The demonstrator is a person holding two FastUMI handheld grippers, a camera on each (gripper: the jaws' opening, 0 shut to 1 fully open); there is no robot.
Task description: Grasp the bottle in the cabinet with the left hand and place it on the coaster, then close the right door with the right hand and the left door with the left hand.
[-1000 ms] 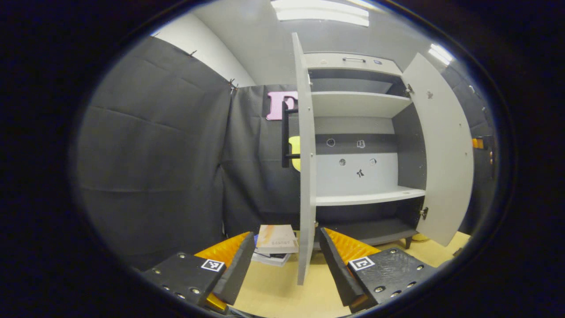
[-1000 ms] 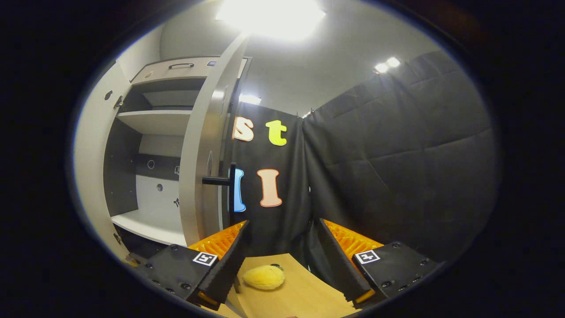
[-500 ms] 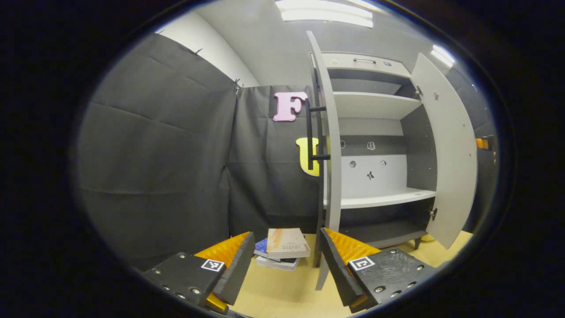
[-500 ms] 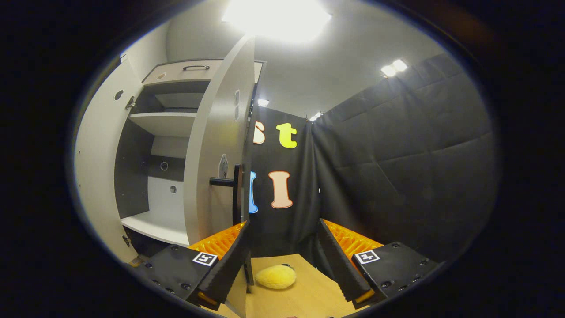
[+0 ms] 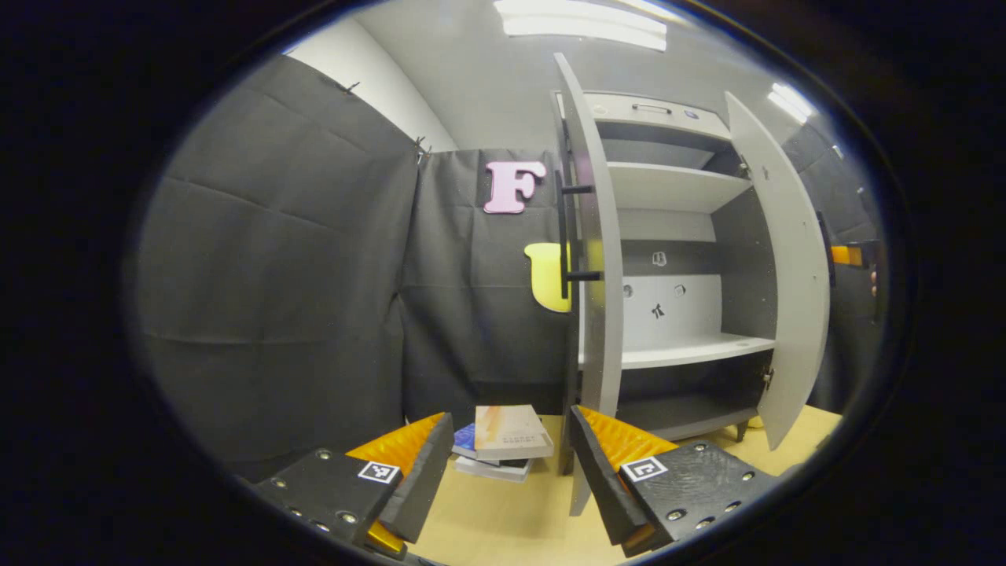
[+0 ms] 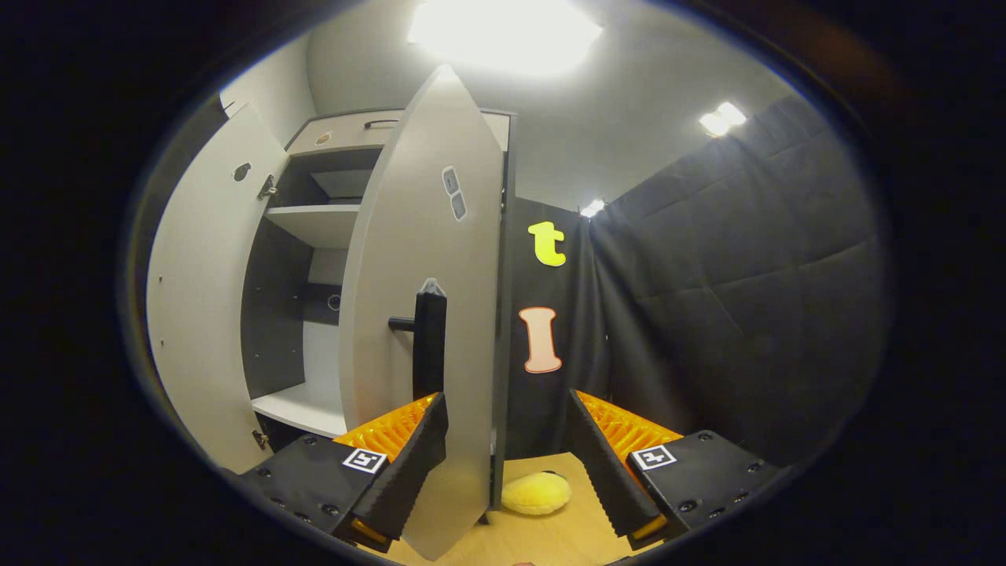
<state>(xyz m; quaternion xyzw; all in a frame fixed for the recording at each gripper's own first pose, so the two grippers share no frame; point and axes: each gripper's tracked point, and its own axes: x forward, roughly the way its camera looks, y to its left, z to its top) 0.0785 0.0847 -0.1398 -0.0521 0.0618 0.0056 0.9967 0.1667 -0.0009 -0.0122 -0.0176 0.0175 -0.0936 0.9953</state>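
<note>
Now the tall grey cabinet (image 5: 676, 236) stands on the wooden counter (image 5: 503, 527) with shelves bare; the bottle I cannot see. Its grey right door (image 6: 428, 330) is half closed, grey left door (image 5: 597, 275) ajar. Right gripper (image 6: 507, 448), wide and empty, should push flat beside the black bar handle (image 6: 429, 342). Left gripper (image 5: 511, 460) waits wide, empty.

I can't read any text here: the print on the top book (image 5: 512, 431) is too blurred, and the cabinet door stickers (image 6: 453, 193) too small.
</note>
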